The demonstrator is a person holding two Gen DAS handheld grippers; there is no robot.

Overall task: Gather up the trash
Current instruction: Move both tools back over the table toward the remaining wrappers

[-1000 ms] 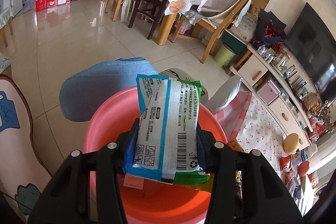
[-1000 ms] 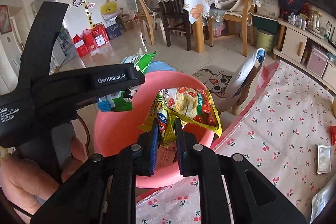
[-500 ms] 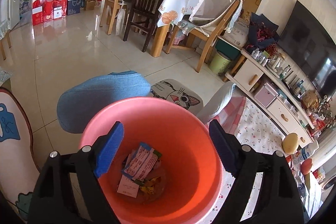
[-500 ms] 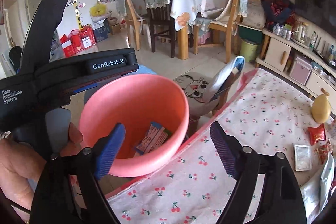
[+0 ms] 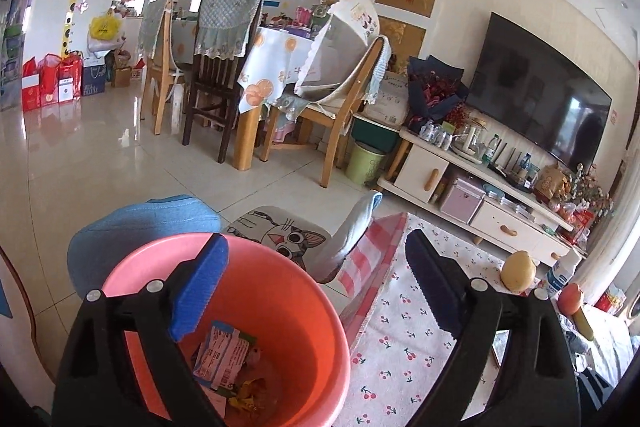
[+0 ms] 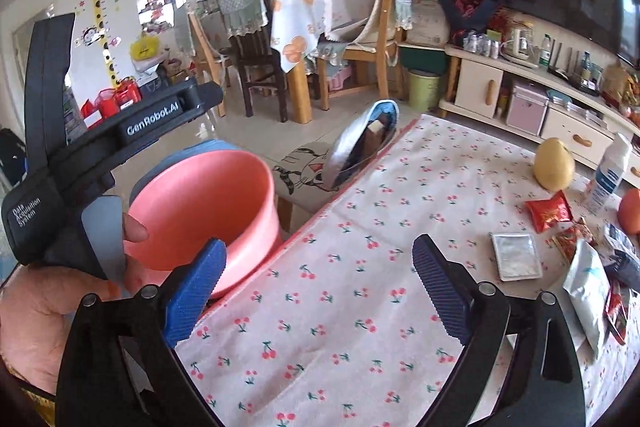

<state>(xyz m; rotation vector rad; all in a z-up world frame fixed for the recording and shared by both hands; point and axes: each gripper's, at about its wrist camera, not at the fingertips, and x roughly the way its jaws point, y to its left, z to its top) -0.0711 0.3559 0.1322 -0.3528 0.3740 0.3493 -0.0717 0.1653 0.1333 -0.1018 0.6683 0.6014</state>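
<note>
Pink plastic fills the lower left of my left view: the bucket (image 5: pixel 240 307), with the blue-and-white packet (image 5: pixel 226 355) I gripped a second ago lying at its bottom. My left gripper (image 5: pixel 316 291) gapes wide, empty.

Right view: my right gripper (image 6: pixel 320 287) is spread wide too, its snack bag dropped, now turned toward the wrappers (image 6: pixel 560 247) at the right edge of the cherry-print tablecloth (image 6: pixel 360 247). More remains.

- Table (image 6: pixel 360 227): covered by a white cherry-print cloth.
- Far right corner: yellow fruit (image 6: pixel 554 163), white bottle (image 6: pixel 608 175), orange fruit (image 6: pixel 632 211).
- Right edge: red packet (image 6: pixel 550 213), silver sachet (image 6: pixel 515 255), white pouch (image 6: pixel 588 287), further wrappers (image 6: pixel 618 267).
</note>
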